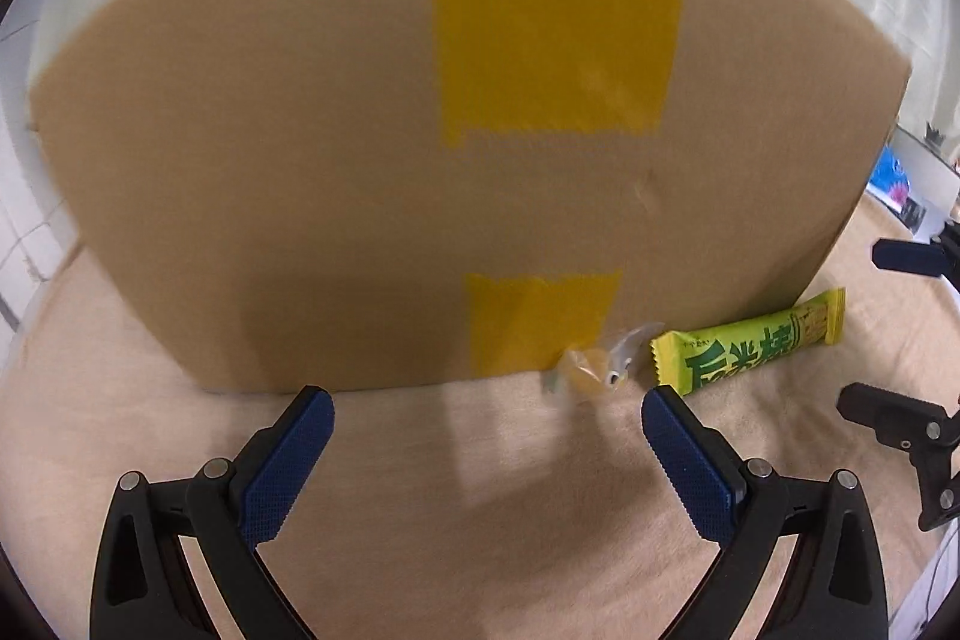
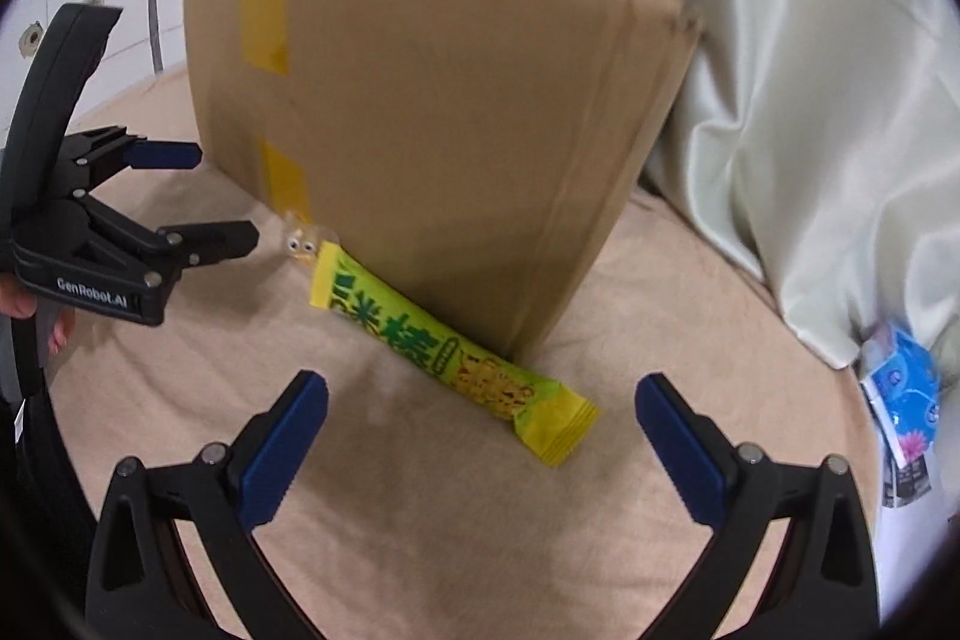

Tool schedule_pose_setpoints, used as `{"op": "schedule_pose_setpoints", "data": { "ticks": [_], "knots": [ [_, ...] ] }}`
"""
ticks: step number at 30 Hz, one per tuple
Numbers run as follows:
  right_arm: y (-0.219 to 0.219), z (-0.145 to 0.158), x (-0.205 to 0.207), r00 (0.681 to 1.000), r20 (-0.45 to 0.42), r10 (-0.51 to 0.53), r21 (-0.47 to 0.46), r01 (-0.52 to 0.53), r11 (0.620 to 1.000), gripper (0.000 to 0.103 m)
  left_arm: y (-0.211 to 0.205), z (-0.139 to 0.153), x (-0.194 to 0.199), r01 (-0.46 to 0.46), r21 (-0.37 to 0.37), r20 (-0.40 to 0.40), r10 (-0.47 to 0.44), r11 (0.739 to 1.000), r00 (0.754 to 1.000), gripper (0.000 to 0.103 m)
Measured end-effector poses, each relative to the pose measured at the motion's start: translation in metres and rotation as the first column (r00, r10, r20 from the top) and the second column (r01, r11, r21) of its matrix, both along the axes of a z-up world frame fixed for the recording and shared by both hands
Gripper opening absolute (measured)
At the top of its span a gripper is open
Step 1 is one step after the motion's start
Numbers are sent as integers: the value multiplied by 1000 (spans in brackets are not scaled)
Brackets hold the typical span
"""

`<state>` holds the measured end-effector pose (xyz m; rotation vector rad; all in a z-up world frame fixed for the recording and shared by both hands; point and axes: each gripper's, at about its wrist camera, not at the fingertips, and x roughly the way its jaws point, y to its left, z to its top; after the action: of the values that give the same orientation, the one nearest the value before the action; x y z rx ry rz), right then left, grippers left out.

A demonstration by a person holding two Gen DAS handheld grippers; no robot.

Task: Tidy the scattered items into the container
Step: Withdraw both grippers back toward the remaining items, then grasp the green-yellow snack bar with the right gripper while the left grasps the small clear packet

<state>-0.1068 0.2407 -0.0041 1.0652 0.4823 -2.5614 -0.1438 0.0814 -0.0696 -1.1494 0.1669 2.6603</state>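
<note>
Cardboard box (image 1: 360,148) ahead | left claw (image 1: 487,427) wide, empty, level | right claw (image 2: 482,415) wide, over snack bar (image 2: 444,346)

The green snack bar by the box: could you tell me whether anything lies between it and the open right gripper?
Nothing visible does. Only bare beige cloth separates the right gripper from the green snack bar, which lies against the cardboard box. The small clear candy sits beyond the bar's far end.
</note>
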Motion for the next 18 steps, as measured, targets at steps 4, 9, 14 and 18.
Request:
{"op": "schedule_pose_setpoints", "data": {
  "ticks": [4, 9, 14, 18],
  "knots": [
    [2, -8, -10, 999, 27, 22, -4, -22, 1000, 103, 9, -9, -9, 7, -12, 36, -6, 1000, 999, 103],
    [0, -13, -16, 998, 48, 46, 4, -46, 999, 103, 9, -13, -15, -28, -33, 53, 30, 999, 998, 103],
    [-1, -16, -23, 992, 86, 91, -20, -89, 996, 101, 13, -17, -20, -16, -12, 80, 17, 1000, 997, 103],
    [0, -28, -33, 983, 165, 84, -19, -82, 996, 82, 14, -18, -21, -29, -10, 81, 30, 1000, 996, 103]
  ]
}}
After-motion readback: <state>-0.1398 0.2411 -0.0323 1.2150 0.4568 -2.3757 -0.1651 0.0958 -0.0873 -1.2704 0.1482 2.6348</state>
